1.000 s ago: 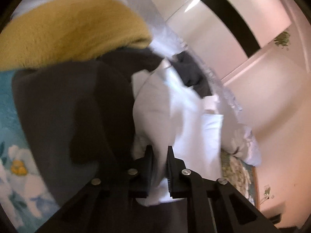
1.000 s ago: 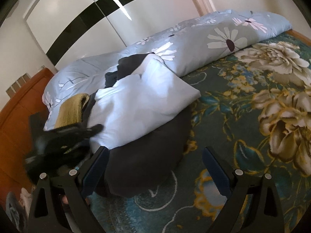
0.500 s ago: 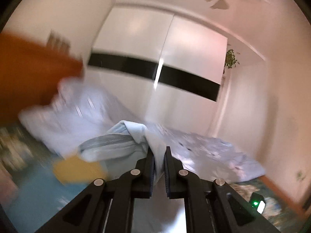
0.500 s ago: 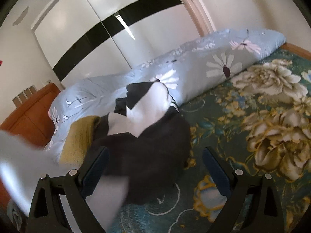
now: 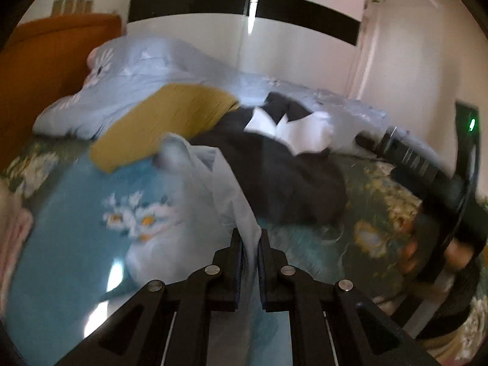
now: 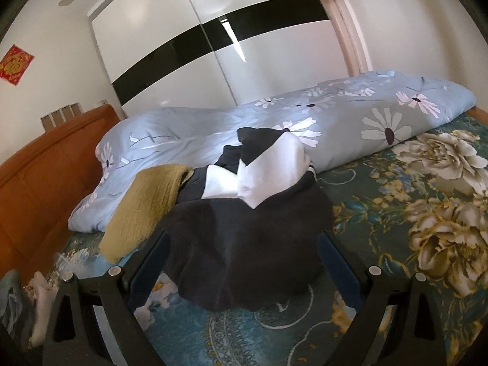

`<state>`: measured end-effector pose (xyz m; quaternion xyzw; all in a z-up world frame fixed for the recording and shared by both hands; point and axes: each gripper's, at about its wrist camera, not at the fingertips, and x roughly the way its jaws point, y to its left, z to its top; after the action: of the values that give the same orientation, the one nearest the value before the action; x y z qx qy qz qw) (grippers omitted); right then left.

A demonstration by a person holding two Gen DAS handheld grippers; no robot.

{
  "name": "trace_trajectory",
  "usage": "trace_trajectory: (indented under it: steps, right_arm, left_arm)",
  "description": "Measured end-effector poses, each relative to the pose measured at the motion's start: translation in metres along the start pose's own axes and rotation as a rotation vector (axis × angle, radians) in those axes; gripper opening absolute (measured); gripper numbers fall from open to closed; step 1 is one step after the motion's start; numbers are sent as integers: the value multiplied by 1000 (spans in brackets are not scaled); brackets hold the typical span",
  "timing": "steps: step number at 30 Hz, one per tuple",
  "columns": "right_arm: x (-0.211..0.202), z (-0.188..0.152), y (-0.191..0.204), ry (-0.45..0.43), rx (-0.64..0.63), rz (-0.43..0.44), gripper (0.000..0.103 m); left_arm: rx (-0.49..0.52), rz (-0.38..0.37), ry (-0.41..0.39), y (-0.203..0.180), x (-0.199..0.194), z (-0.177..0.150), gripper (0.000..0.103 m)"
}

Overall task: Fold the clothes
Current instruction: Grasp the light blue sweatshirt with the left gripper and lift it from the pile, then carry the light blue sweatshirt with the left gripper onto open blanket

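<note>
With the left gripper [image 5: 250, 244] clamped on the shirt [image 5: 213, 170], the right gripper [image 6: 244, 262], fingers apart, should pinch its opposite edge.

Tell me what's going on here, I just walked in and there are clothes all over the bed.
A person is sorting laundry on the bed with a gripper in each hand. The left gripper has its jaws shut on a pale blue garment, lifted clear of the pile. The right gripper is open and empty, hovering over a dark garment that lies heaped with a white piece and a mustard-yellow knit. Nothing looks folded yet.
</note>
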<state>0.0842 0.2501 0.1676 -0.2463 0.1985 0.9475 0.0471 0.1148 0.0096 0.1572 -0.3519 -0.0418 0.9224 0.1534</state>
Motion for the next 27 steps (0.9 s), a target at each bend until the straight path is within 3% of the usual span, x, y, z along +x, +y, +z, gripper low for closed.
trace_trajectory:
  steps: [2,5,8,15,19,22,27]
  right_arm:
    - [2,1,-4,3,14,-13,97]
    - [1,0,-3,5,14,-16,97]
    - [-5,-2,9,-7,-21,3,97]
    - [-39,-20,74,-17,-162,199,97]
    - [-51,-55,120,46,-297,254,97]
    - [-54,-85,140,118,-366,262,97]
    - [-64,-122,128,203,-397,210,97]
  left_arm:
    - [-33,-18,-33,1,-22,-2,9]
    - [-23,36,-48,6,-37,-8,9]
    - [1,86,-40,10,-52,-37,9]
    - [-74,134,0,42,-88,-110,10]
    - [-151,71,37,69,-101,-138,14]
    - [-233,-24,13,94,-114,-148,15]
    - [-374,-142,-21,128,-120,-157,23]
